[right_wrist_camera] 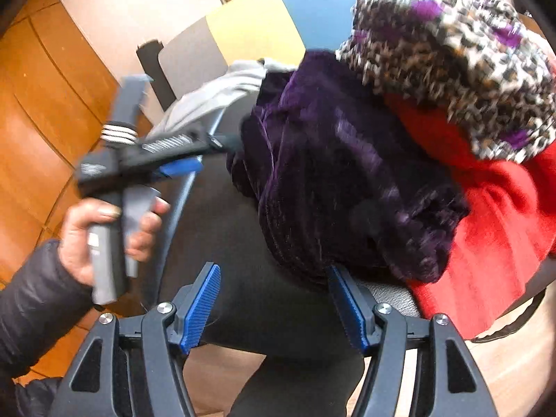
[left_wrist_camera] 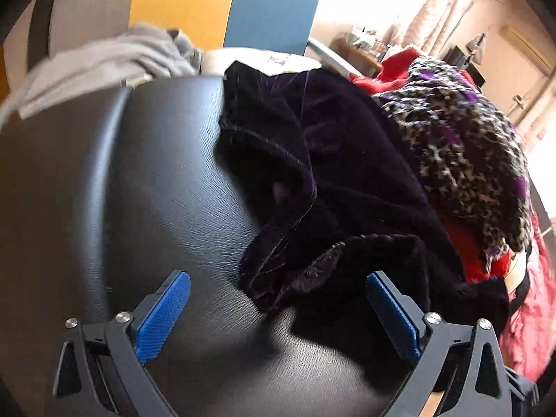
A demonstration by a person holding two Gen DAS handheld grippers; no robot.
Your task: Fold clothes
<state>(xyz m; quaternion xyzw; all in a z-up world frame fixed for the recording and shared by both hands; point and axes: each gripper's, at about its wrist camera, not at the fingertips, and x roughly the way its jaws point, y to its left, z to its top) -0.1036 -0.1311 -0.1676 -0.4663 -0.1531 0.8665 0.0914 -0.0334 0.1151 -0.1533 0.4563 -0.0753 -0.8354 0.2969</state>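
The dark purple velvet garment (left_wrist_camera: 333,173) lies crumpled on the black leather seat (left_wrist_camera: 156,180), filling the centre of both wrist views; its full shape cannot be made out, since its folds overlap and its right part runs under other clothes. In the right wrist view it is streaked by motion blur. A leopard-print garment with purple patches (left_wrist_camera: 465,139) sits on top at the upper right, over a red garment (right_wrist_camera: 493,229) whose edges are hidden beneath both. At the far right of the left wrist view a pink fabric (left_wrist_camera: 535,326) is cut off by the frame edge.

The left tongs (left_wrist_camera: 278,309) stand wide open in the lower part of their view, blue pads apart, the right pad just beside the velvet hem and holding nothing. The right tongs (right_wrist_camera: 274,304) are likewise spread apart and empty, the right pad at the lower edge of the velvet; whether it touches cannot be told.

In the right wrist view, at centre left, a hand (right_wrist_camera: 104,229) in a dark padded sleeve (right_wrist_camera: 31,309) grips the left tool's handle. A grey garment (left_wrist_camera: 104,62) lies bunched at the upper left behind the seat, before yellow and blue panels (left_wrist_camera: 222,3). An orange wood floor (right_wrist_camera: 45,111) shows on the left.
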